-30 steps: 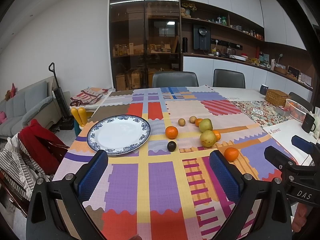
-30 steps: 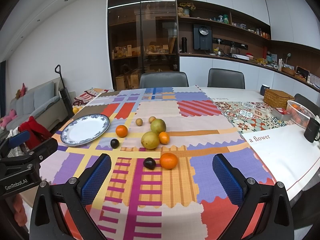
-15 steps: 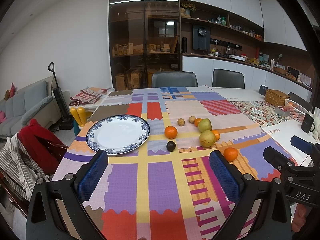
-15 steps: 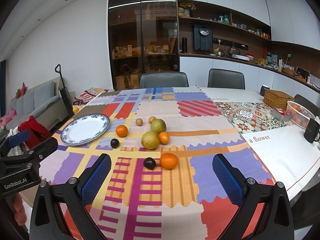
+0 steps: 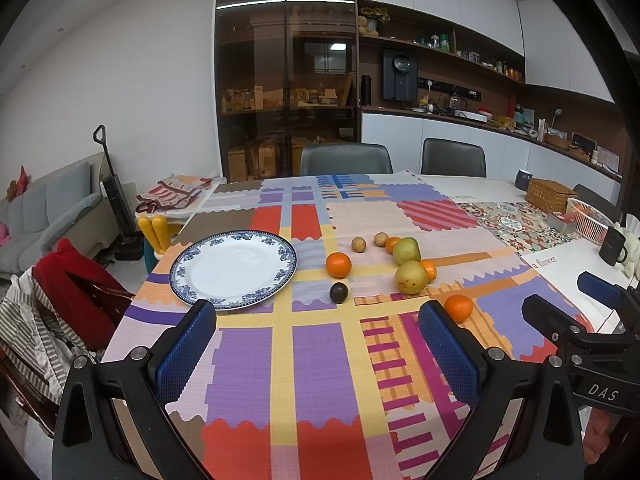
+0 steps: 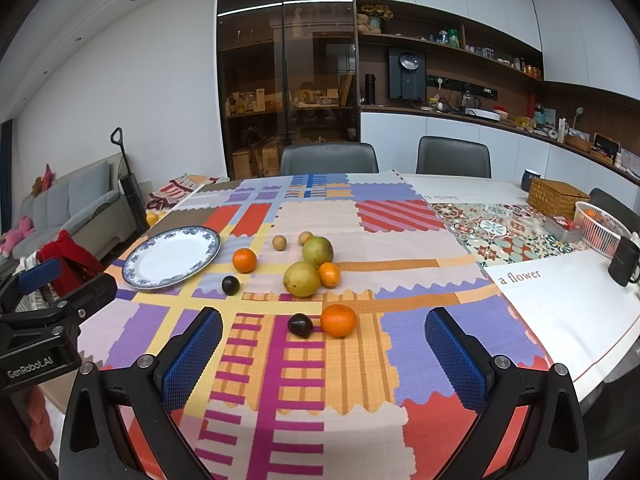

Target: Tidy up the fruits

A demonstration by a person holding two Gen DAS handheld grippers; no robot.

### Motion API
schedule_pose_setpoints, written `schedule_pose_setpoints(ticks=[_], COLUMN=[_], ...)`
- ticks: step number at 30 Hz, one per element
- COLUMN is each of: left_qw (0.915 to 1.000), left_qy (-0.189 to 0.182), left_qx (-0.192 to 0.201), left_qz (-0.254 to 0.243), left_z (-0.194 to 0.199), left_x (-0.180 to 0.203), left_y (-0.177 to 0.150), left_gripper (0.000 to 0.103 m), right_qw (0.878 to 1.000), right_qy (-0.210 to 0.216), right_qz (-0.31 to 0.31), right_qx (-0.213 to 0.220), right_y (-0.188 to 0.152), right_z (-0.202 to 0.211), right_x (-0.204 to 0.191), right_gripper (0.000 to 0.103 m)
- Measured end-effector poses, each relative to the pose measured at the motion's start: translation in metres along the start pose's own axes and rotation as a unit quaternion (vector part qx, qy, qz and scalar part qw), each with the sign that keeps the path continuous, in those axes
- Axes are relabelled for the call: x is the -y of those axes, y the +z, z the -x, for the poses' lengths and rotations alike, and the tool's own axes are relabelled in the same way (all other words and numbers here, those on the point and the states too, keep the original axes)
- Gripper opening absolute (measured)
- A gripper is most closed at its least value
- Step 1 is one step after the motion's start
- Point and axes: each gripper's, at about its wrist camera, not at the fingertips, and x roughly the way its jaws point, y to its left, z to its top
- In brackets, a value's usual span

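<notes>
Barely anything has shifted over the past second — your left tongs (image 5: 316,348) have drifted a touch, so the fruit sits slightly lower and nearer in that view, while the right-hand view is unchanged. Both pairs hover over the near edge of the table (image 6: 560,304), released, with nothing between the blue pads. Your right tongs (image 6: 324,354) face a near orange (image 6: 338,320) with a dark plum (image 6: 300,325) just to its left. Farther back, two green pears (image 6: 302,279) sit together with a small orange (image 6: 329,274) touching the nearer one. Left of them lies another orange (image 6: 244,260), and a second dark plum (image 6: 231,285) rests nearer you. Two small brown fruits (image 6: 279,242) lie at the far side of the group. On the far left stands a blue-rimmed white plate (image 5: 188,280) — bare, and apart from all the fruit. A patchwork cloth (image 5: 320,360) covers the table. At the far right are a wicker basket (image 6: 556,196) and a dark mug (image 6: 624,260).
</notes>
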Motion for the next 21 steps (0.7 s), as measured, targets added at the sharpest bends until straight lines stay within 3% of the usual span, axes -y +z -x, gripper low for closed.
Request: schedule_pose_setpoints(ticks=[10,21], left_qw=[1.0,0.9996], left_qy=[0.005,-0.017], left_qx=[0.003,-0.013], left_qz=[-0.004,-0.021], left_z=[-0.005,-0.031], left_x=[0.002,0.007], left_y=[-0.005,-0.011], left_gripper=[0.103,0.103], right_qw=[1.0,1.0], right_qy=[0.001,-0.008], right_qz=[0.001,0.004], right_qx=[-0.003,-0.017], right_y=[-0.005,-0.006], right_z=[-0.001,-0.019], right_x=[0.0,0.01], right_gripper=[0.102,0.102])
